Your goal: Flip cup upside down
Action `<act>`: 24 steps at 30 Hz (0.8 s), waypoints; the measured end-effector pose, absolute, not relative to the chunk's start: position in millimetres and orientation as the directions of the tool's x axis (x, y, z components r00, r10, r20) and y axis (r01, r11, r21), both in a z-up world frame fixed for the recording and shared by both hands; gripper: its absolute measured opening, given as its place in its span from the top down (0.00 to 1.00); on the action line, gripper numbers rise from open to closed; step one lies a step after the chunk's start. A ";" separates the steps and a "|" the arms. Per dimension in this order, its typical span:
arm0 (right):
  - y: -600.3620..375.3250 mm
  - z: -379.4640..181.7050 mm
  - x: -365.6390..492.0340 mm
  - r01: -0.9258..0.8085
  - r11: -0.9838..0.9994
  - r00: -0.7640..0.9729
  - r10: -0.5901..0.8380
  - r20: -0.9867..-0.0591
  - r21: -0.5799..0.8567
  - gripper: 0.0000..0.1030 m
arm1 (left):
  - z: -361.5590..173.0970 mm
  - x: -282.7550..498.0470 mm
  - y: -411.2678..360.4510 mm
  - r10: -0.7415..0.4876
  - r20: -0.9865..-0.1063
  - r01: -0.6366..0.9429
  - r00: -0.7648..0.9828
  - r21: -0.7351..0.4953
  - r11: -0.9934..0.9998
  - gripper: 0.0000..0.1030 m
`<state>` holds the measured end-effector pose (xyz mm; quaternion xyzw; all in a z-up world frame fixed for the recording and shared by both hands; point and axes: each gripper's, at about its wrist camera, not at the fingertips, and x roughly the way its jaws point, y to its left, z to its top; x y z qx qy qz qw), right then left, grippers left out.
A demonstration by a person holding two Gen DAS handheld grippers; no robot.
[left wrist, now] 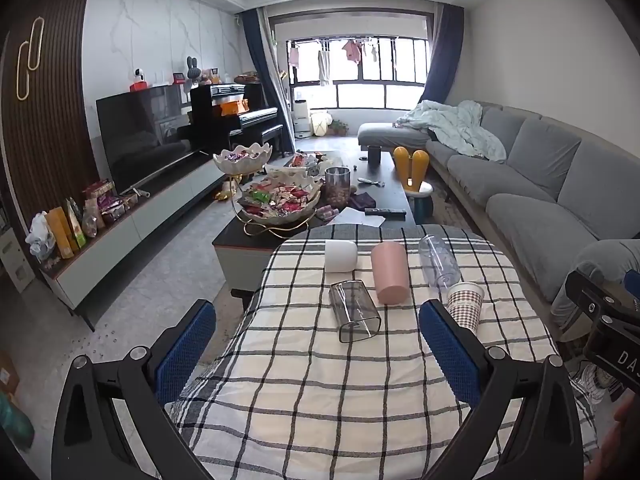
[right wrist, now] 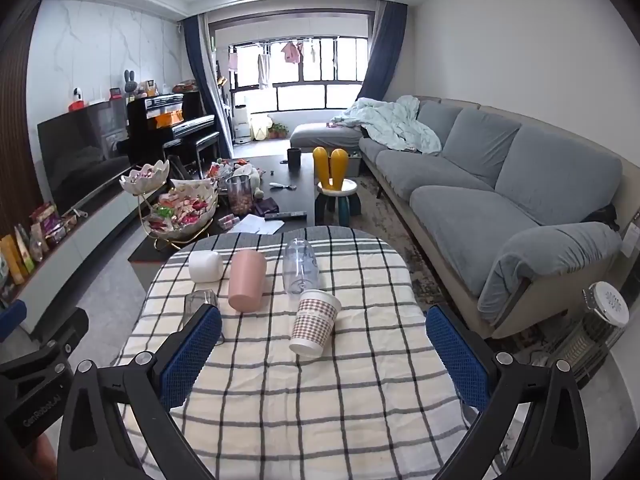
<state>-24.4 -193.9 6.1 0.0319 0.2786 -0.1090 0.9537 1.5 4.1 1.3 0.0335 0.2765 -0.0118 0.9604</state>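
Observation:
Several cups rest on a checked tablecloth (left wrist: 320, 380). A clear square glass (left wrist: 354, 312) lies on its side. A white cup (left wrist: 340, 255), a pink cup (left wrist: 390, 272) and a clear plastic cup (left wrist: 439, 261) also lie on their sides. A patterned paper cup (left wrist: 465, 305) is tilted. My left gripper (left wrist: 316, 344) is open, just short of the square glass. My right gripper (right wrist: 324, 352) is open, with the paper cup (right wrist: 314, 322) lying between and beyond its fingers. The pink cup (right wrist: 247, 280), white cup (right wrist: 205, 266) and clear plastic cup (right wrist: 300, 266) lie further off.
A dark coffee table (left wrist: 384, 184) with tiered snack bowls (left wrist: 276, 200) stands beyond the cloth-covered table. A grey sofa (right wrist: 500, 200) runs along the right. A TV and low cabinet (left wrist: 140, 184) line the left wall. A heater (right wrist: 592, 332) stands at right.

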 end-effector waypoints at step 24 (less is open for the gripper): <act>-197.5 0.9 -24.0 0.246 0.969 0.811 -0.200 -0.550 0.010 0.00 | -2.9 -3.3 8.7 -0.002 -0.539 0.035 0.842 0.052 0.998 0.00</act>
